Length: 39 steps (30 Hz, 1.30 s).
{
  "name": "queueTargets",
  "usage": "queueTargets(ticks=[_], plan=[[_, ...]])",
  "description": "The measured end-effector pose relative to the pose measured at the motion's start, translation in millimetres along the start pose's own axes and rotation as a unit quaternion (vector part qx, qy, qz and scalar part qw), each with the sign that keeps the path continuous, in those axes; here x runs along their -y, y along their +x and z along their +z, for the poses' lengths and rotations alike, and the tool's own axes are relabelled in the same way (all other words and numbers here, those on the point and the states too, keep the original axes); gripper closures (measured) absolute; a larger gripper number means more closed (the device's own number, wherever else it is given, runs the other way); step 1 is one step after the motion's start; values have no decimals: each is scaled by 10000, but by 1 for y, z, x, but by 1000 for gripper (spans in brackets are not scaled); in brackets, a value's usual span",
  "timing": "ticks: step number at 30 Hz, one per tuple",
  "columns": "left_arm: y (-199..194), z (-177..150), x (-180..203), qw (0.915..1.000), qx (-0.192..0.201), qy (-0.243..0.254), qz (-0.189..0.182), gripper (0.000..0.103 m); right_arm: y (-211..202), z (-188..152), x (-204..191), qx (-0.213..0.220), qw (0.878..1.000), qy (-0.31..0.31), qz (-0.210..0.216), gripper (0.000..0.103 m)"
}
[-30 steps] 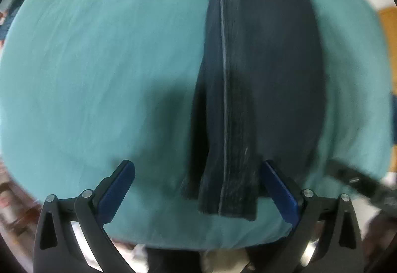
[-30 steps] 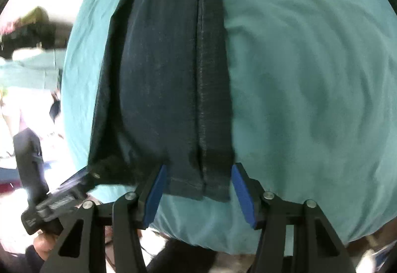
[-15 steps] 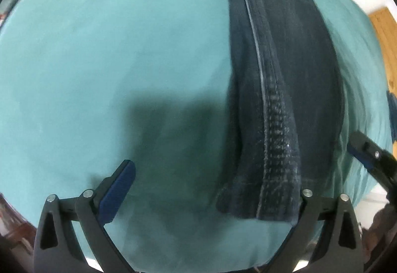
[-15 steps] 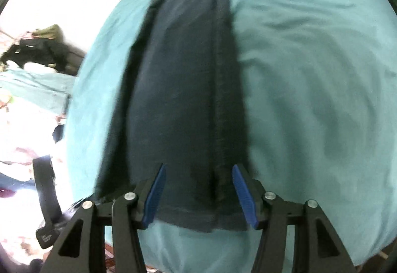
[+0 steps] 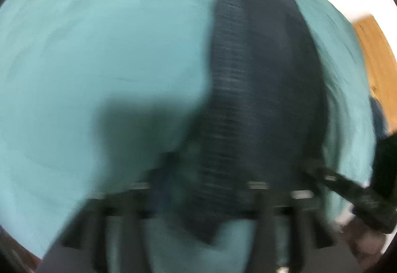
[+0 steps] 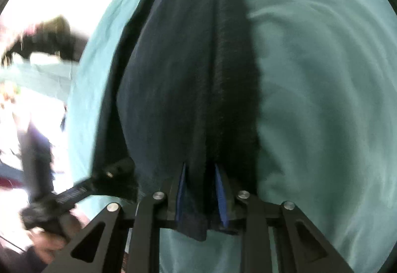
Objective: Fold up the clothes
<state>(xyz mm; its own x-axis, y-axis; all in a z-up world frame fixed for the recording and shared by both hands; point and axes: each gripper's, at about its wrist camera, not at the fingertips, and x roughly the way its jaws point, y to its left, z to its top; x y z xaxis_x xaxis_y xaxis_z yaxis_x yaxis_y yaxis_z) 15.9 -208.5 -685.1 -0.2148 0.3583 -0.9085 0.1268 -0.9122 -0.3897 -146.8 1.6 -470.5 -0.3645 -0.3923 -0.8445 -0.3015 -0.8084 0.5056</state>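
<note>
Dark blue jeans [image 6: 188,74] lie lengthwise on a teal sheet [image 6: 322,99], folded leg on leg. My right gripper [image 6: 199,188] is shut on the hem end of the jeans, its blue pads pressed against the denim. In the left wrist view the jeans [image 5: 260,74] run up the middle right, and the picture is heavily blurred. My left gripper [image 5: 198,188] is at the hem end, its fingers smeared by motion with denim between them. The left gripper also shows at the jeans' left edge in the right wrist view [image 6: 109,173].
The teal sheet [image 5: 99,49] covers the whole surface. A wooden floor [image 5: 372,54] shows at the right edge in the left wrist view. A cluttered bright area with dark items [image 6: 44,35] lies off the sheet's left side in the right wrist view.
Both grippers have moved forward onto the jeans' hem. The right gripper has closed from open onto the denim. The left gripper's fingers have drawn in around the hem while moving fast.
</note>
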Motion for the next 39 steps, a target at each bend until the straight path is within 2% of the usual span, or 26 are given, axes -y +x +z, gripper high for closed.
queueTargets(ticks=[3, 7, 9, 11, 13, 14, 16, 18, 20, 21, 23, 24, 25, 27, 28, 29, 30, 31, 33, 34, 36, 38, 39], plan=[[-13, -3, 3, 9999, 114, -60, -25, 94, -27, -2, -4, 370, 9992, 127, -32, 99], [-48, -7, -2, 9967, 372, -452, -565, 94, -74, -3, -8, 865, 9960, 235, 33, 99], [-49, -5, -8, 9950, 316, -565, -767, 94, -94, 0, -6, 1062, 9940, 271, 49, 99], [-49, -3, -15, 9928, 244, -673, -959, 94, -98, -1, 16, 961, 9948, 313, -123, 99], [-50, 0, -22, 9902, 172, -780, -1150, 94, -76, -15, 16, 739, 9957, 414, -377, 99], [-50, 1, -25, 9886, 135, -833, -1245, 94, -70, -60, 17, 600, 9960, 439, -503, 99], [-31, 0, -43, 9900, -72, -905, -1081, 93, -59, -75, 40, 386, 9950, 699, -607, 99], [-22, 0, -64, 9842, -153, -1129, -1354, 91, -59, -79, 53, 223, 9947, 858, -522, 99], [-26, 2, -75, 9816, -223, -1075, -1560, 90, -60, -82, 66, 62, 9940, 1010, -427, 97], [-30, 2, -78, 9819, -249, -991, -1598, 89, -61, -84, 72, -18, 9934, 1086, -379, 91], [-39, 3, -81, 9854, -307, -772, -1489, 88, -68, -82, 73, 35, 9951, 950, -262, 70], [-44, 3, -83, 9870, -336, -660, -1429, 88, -71, -81, 72, 57, 9961, 875, -140, 46], [-49, 3, -84, 9884, -365, -549, -1368, 76, -73, -79, 72, 96, 9962, 857, -123, 36], [-60, 7, -90, 9933, -322, -409, -1031, 48, -69, -82, 69, 36, 9962, 862, -72, 35], [-65, 9, -93, 9953, -297, -341, -854, 45, -59, -73, 71, -57, 9965, 833, -19, 34], [-69, 13, -96, 9952, -267, -352, -877, 43, -48, -62, 74, -157, 9967, 799, 37, 34], [-74, 13, -101, 9936, -229, -422, -1024, 40, -37, -52, 76, -258, 9967, 766, 93, 29], [-79, 13, -106, 9915, -191, -499, -1185, 36, -25, -49, 77, -317, 9967, 730, 141, 18], [-74, 27, -107, 9858, -113, -534, -1587, 25, -16, -46, 78, -276, 9957, 818, 322, 8], [-70, 34, -108, 9823, -74, -547, -1790, 25, -14, -42, 79, -266, 9931, 954, 625, 6], [-49, 40, -114, 9719, -285, -714, -2224, 25, -9, -34, 81, -253, 9848, 1161, 1266, 6], [-31, 49, -124, 9570, -464, -926, -2710, 24, 0, -30, 83, -324, 9838, 1065, 1405, 8], [-23, 45, -124, 9463, -580, -998, -3020, 25, 0, -30, 84, -297, 9841, 1043, 1409, 14]])
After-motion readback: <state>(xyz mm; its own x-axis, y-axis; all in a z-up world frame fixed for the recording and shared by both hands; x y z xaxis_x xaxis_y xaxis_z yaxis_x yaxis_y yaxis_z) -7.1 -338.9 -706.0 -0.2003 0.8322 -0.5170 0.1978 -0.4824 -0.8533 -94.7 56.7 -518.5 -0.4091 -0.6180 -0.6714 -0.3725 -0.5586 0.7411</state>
